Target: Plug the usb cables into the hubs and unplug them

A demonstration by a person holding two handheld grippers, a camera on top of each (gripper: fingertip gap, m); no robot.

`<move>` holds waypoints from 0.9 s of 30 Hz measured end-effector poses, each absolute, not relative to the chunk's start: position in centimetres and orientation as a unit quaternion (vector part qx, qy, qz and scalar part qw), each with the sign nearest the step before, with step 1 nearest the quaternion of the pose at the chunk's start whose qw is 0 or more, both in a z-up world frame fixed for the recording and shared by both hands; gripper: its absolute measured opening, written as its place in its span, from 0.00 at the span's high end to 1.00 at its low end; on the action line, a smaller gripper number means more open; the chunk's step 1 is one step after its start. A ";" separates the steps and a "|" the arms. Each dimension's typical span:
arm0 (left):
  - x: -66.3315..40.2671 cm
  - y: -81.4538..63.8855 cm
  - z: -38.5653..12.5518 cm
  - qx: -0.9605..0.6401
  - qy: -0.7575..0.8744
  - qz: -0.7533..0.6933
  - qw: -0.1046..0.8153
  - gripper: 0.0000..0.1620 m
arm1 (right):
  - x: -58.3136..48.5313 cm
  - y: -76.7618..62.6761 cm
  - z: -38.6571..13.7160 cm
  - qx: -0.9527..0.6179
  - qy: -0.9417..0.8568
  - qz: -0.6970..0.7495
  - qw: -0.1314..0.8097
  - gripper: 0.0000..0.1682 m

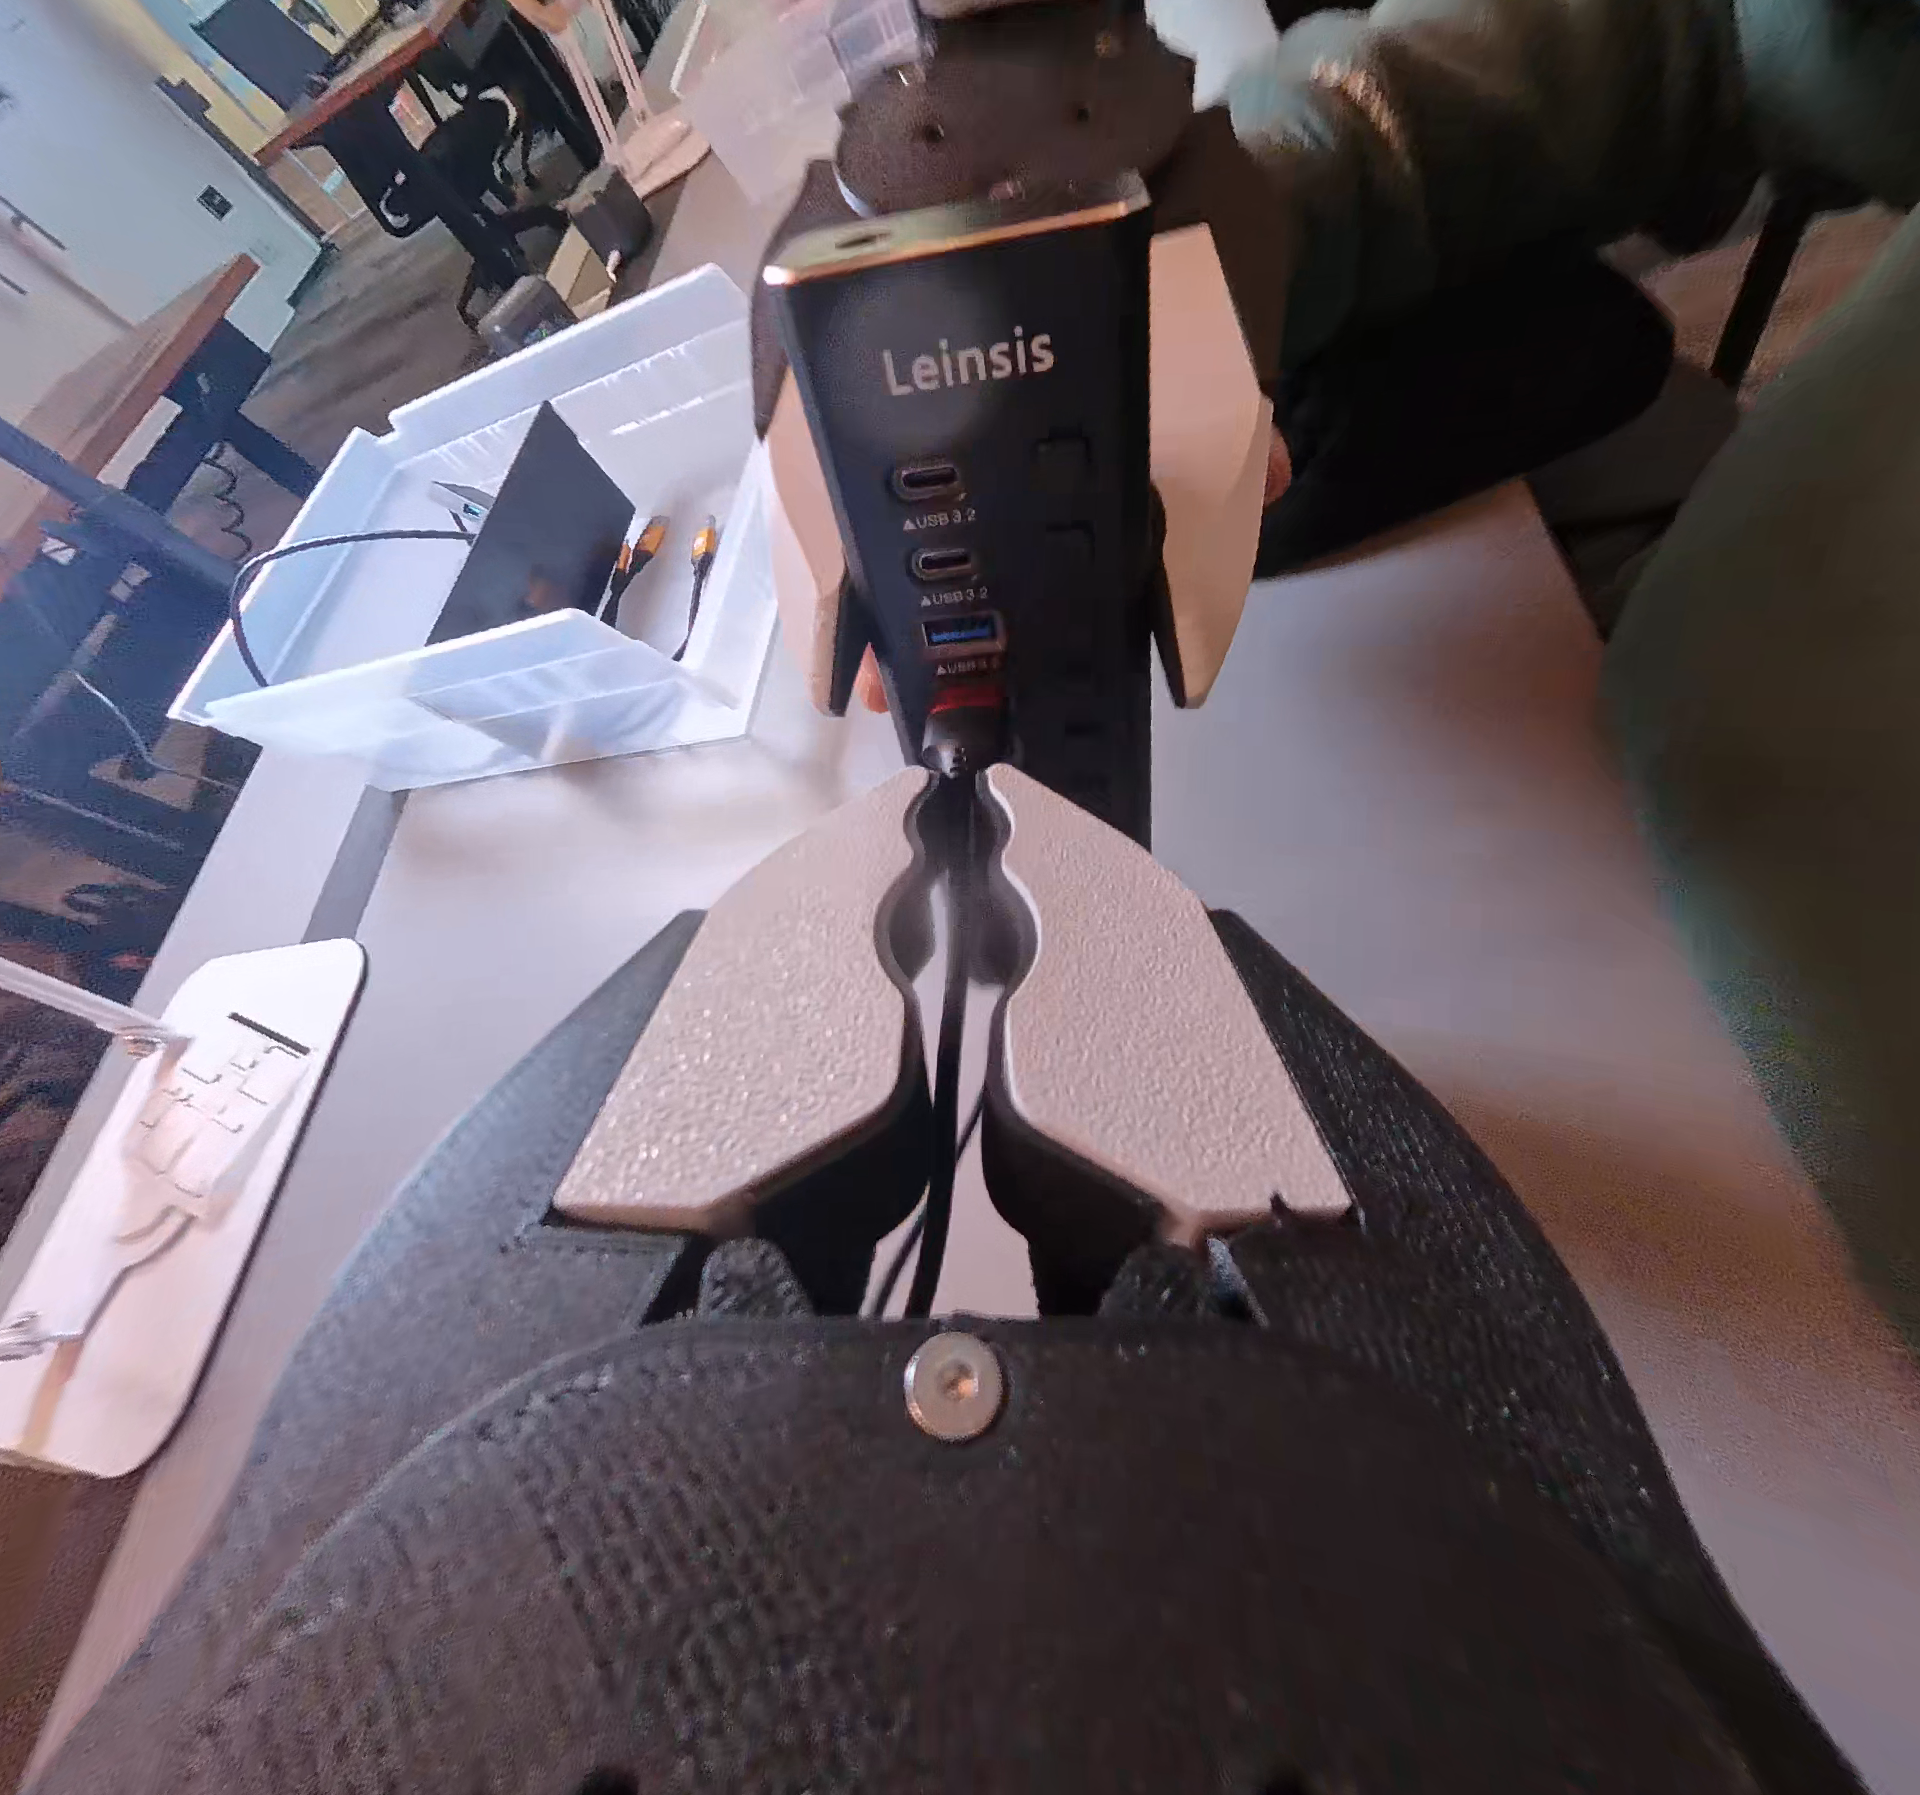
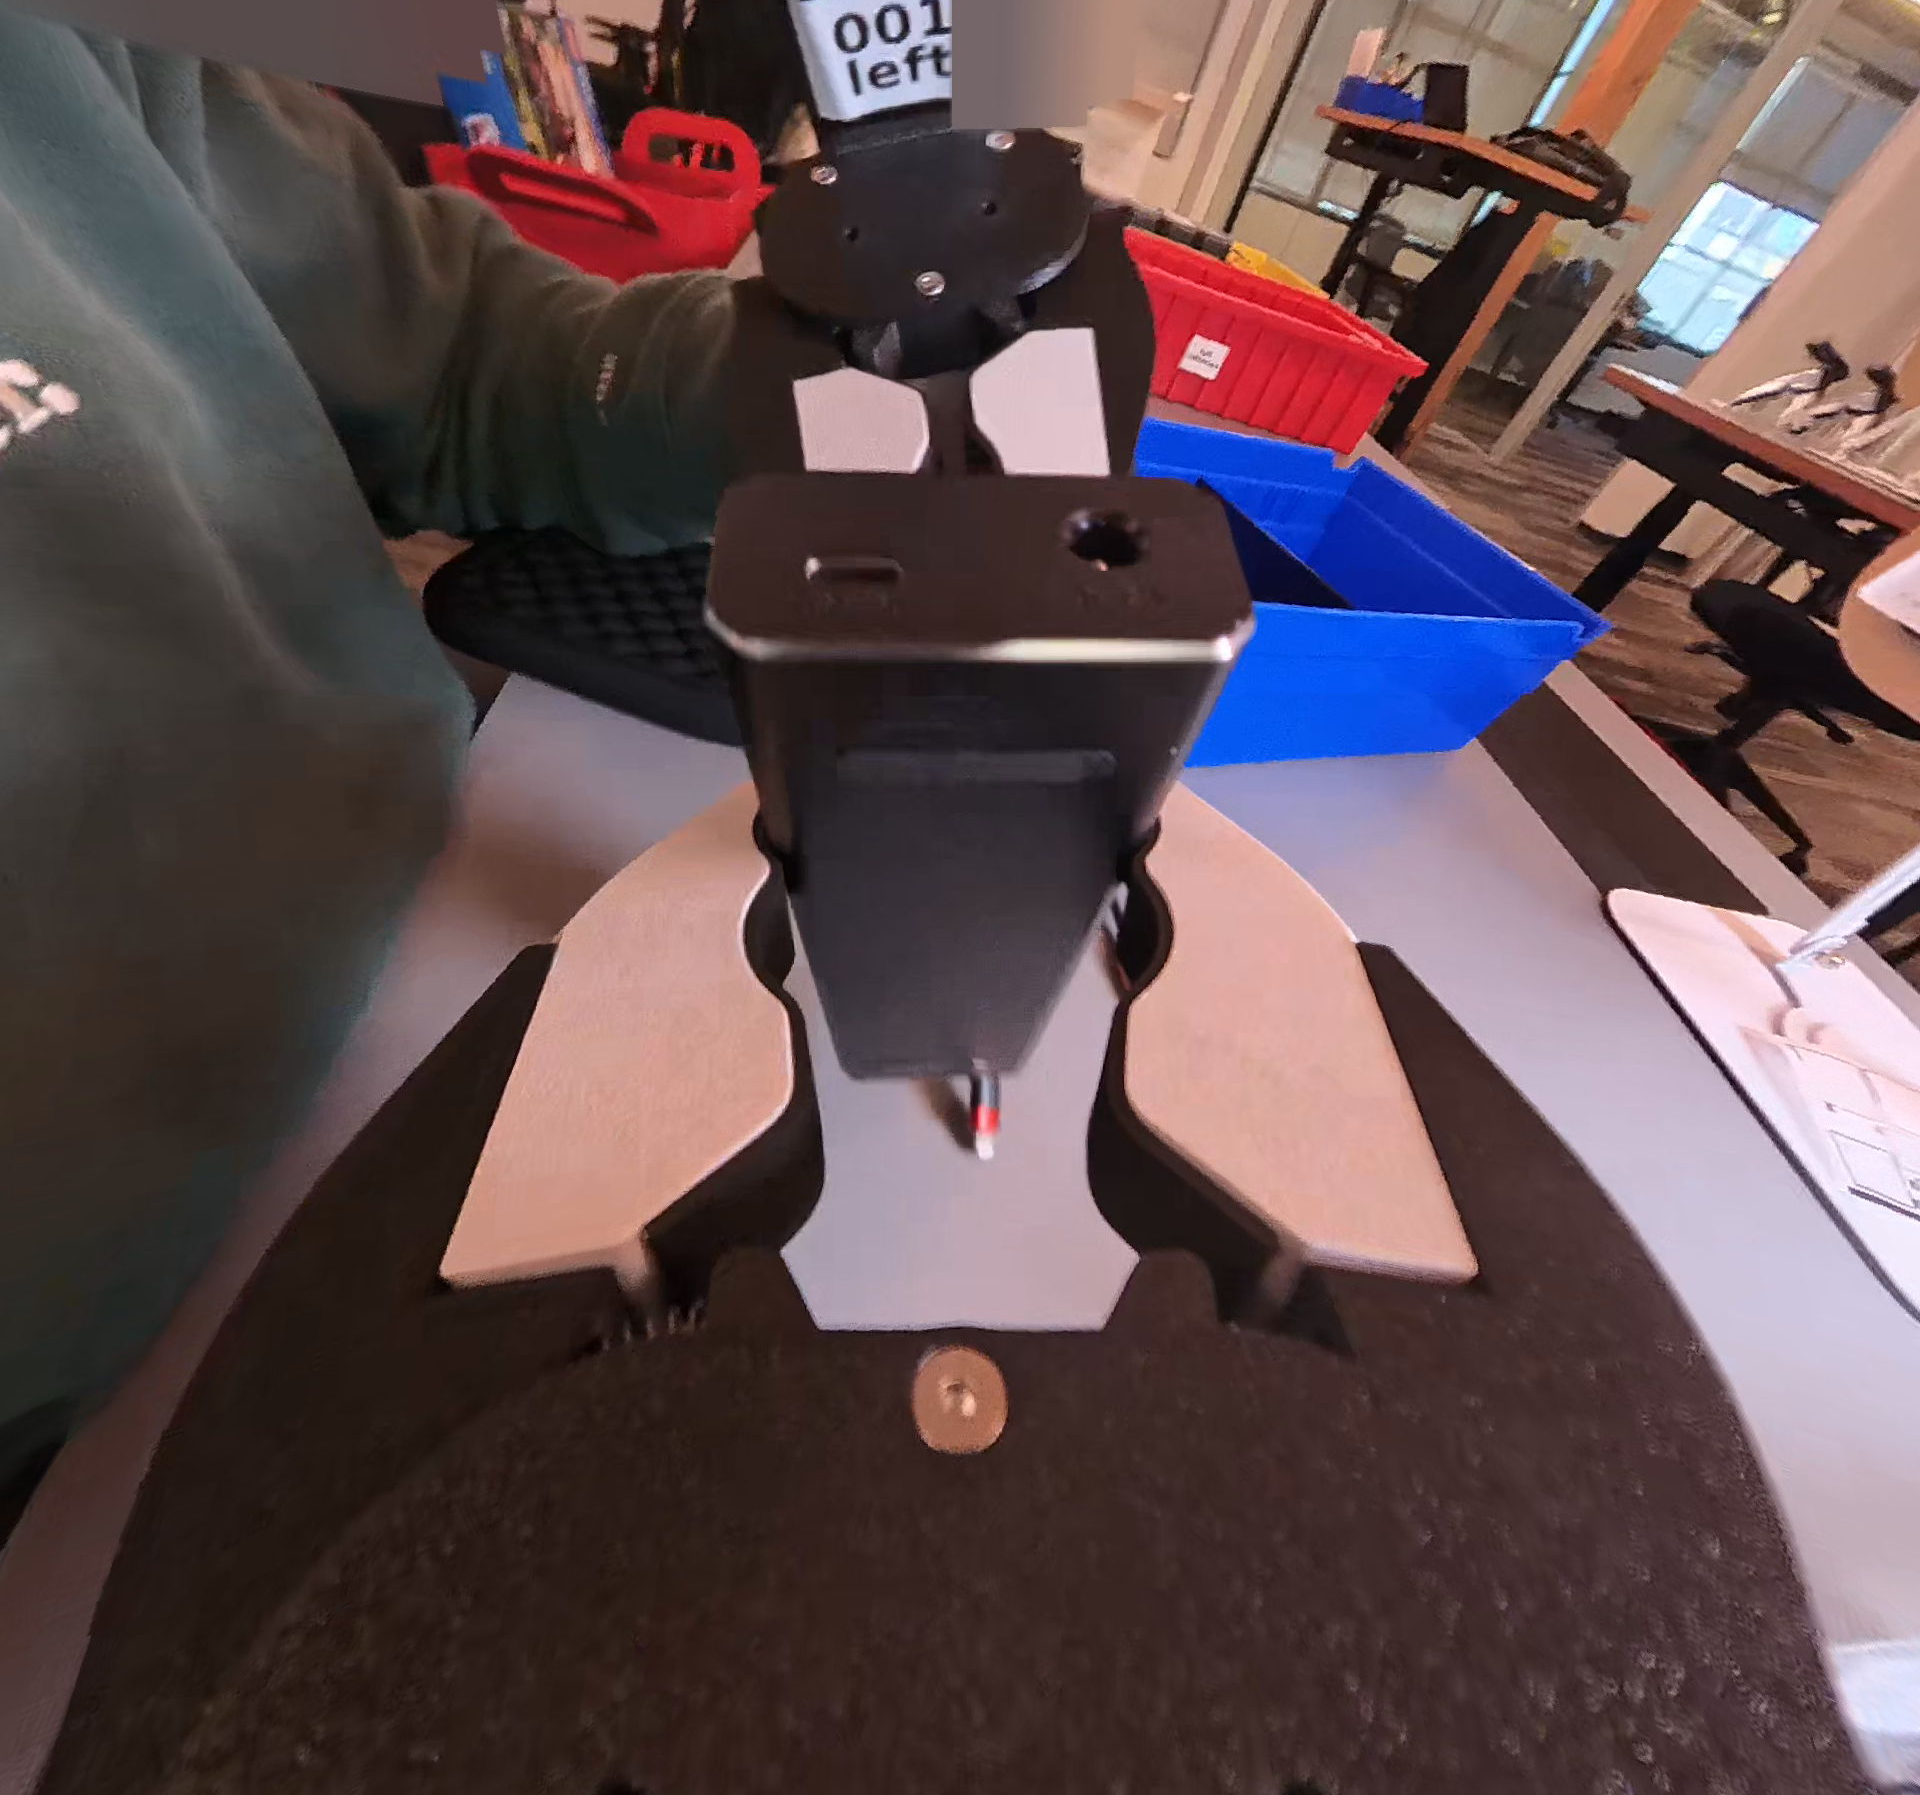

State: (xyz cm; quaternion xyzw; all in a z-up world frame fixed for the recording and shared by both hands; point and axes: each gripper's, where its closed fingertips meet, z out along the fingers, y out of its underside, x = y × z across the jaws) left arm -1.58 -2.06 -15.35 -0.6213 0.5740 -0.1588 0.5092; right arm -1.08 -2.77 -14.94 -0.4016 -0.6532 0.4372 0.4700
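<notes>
Left tongs are pinching shut on the black usb cable just behind its plug, which is sitting at the lowest port of the black hub, right ahead of the tips. Right tongs are clamping the hub body by its sides, holding it up off the table, port face turned toward the left tongs.

Step in hand, my read: plug is either seating or coming out of the bottom port; can't tell how deep it is sitting. Next move is calling for a straight push or pull along the port axis while the right tongs are bracing the hub, no twisting.

Three ports above the plug are showing free. Left of the left tongs, near: a white card lying flat on the table. Farther left: a white tray holding more cables with orange-tipped plugs. Beyond the right tongs, to their right: a blue bin, red bins behind it. The person's green sleeve is crowding the far side, but nothing is blocking the plug line.
</notes>
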 end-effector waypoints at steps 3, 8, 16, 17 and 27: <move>-2.2 -2.2 -15.2 -0.626 0.557 -0.183 0.514 0.97 | -1.5 -2.6 -15.2 -0.415 -0.635 0.448 0.474 0.58; -1.7 -3.1 -14.6 -0.611 0.550 -0.221 0.525 0.97 | -2.3 -3.5 -15.6 -0.407 -0.633 0.473 0.458 0.54; -1.5 -3.4 -13.9 -0.607 0.548 -0.217 0.533 0.98 | -2.2 -3.9 -14.9 -0.395 -0.639 0.444 0.488 0.61; -1.6 -3.4 -13.8 -0.609 0.552 -0.214 0.528 0.98 | -2.1 -3.9 -14.9 -0.397 -0.637 0.448 0.486 0.61; -7.7 -2.7 -12.6 -0.641 0.489 -0.236 0.543 0.99 | 1.0 -0.9 -12.0 -0.408 -0.574 0.467 0.536 0.63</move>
